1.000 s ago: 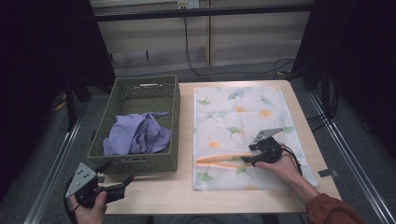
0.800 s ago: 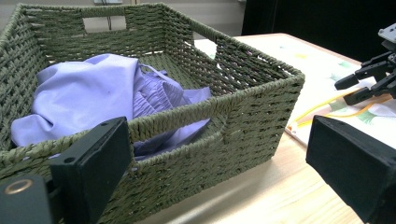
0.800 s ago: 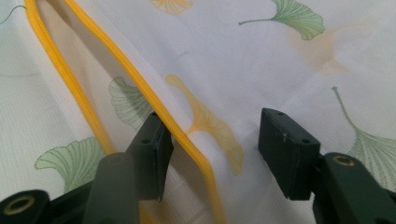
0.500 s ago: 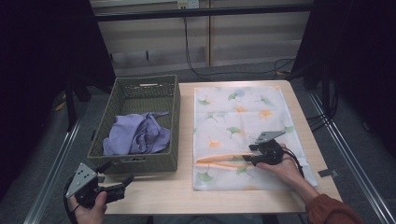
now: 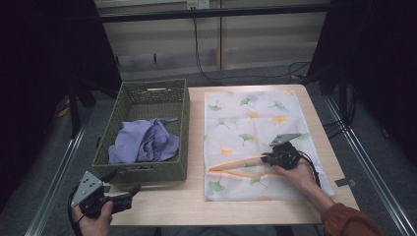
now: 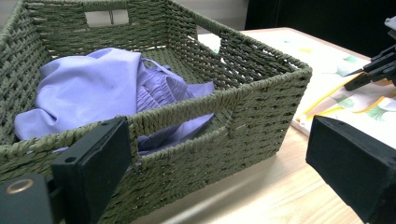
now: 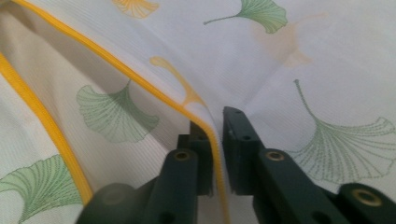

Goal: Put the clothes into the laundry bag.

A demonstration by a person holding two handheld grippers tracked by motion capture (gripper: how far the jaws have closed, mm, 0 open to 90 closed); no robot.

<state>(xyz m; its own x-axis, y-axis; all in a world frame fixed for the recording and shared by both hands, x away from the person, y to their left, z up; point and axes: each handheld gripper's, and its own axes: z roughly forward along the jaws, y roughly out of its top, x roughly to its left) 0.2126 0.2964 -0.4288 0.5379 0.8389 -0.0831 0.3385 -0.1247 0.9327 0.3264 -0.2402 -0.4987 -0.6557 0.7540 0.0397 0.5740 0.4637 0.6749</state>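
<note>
No lettering, label, brand or number can be read anywhere (the cloth [image 5: 255, 137] bears only printed leaves).

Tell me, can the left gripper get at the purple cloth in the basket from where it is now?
Probably yes. The left gripper, jaws open, sits just outside the near wall of the basket. The basket top is open and nothing covers the purple cloth, so it would have to lift over the wall first.
</note>
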